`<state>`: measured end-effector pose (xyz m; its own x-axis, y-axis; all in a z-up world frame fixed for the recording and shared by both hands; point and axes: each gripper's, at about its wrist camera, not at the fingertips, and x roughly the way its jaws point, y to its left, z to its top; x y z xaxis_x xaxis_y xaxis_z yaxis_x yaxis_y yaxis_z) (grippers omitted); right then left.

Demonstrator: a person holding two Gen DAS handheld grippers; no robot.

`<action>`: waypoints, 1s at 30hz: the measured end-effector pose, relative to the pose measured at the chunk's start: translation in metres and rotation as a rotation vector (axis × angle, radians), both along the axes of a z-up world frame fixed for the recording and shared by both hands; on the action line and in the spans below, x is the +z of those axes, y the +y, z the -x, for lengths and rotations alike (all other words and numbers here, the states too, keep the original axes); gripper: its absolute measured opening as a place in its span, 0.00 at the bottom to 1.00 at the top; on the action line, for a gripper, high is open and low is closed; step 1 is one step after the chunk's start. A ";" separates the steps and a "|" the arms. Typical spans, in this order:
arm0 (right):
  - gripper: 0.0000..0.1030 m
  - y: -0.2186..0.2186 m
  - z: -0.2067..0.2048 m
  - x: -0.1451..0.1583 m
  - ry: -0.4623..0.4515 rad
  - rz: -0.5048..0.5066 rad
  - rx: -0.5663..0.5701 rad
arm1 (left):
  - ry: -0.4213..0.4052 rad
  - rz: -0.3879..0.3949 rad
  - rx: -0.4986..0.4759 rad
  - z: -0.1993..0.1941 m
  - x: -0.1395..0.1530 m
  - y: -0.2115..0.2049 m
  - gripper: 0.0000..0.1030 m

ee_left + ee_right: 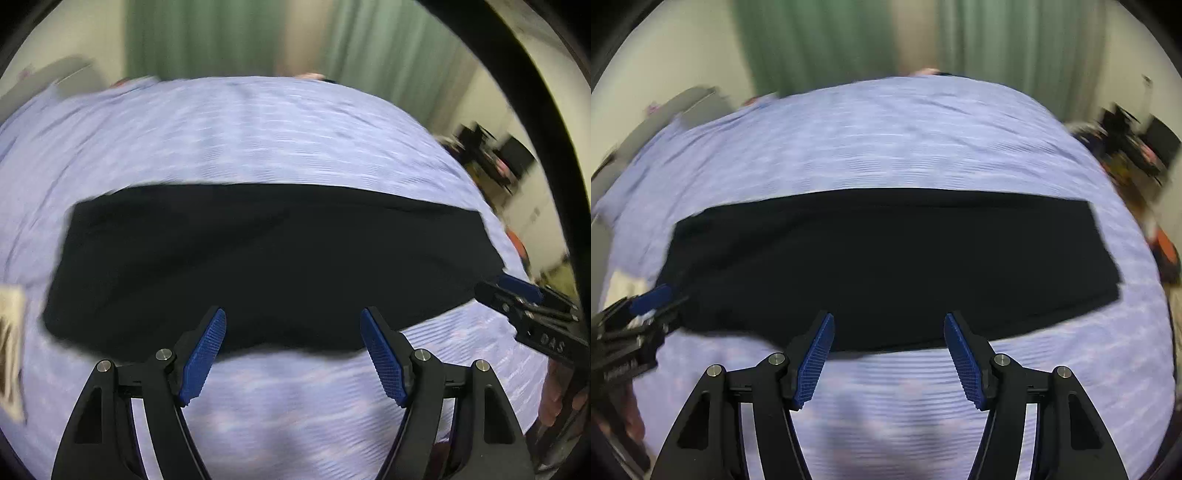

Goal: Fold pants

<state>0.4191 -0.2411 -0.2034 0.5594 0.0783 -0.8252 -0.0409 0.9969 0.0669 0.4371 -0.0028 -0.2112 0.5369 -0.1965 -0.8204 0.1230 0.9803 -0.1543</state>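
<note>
Black pants lie flat on the striped bed; the left hand-held gripper and the right hand-held gripper hover spread and empty at the pants' near edge.

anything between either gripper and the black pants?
Nothing visible. The black folded pants lie flat on the lilac striped bedsheet. The left gripper and the right gripper hang open at their near edge, with only bare sheet below.
</note>
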 end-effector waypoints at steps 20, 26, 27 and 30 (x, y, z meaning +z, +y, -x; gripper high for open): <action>0.60 0.129 0.011 -0.128 0.089 0.045 0.262 | 0.101 -0.010 0.239 0.060 -0.119 0.099 0.74; 0.60 0.127 -0.013 -0.123 0.036 0.046 0.303 | 0.104 -0.013 0.196 0.047 -0.131 0.078 0.74; 0.60 0.127 -0.014 -0.115 0.002 0.044 0.313 | 0.095 -0.023 0.194 0.043 -0.129 0.076 0.74; 0.60 0.124 -0.029 -0.090 -0.091 0.027 0.338 | 0.055 -0.031 0.191 0.026 -0.122 0.075 0.74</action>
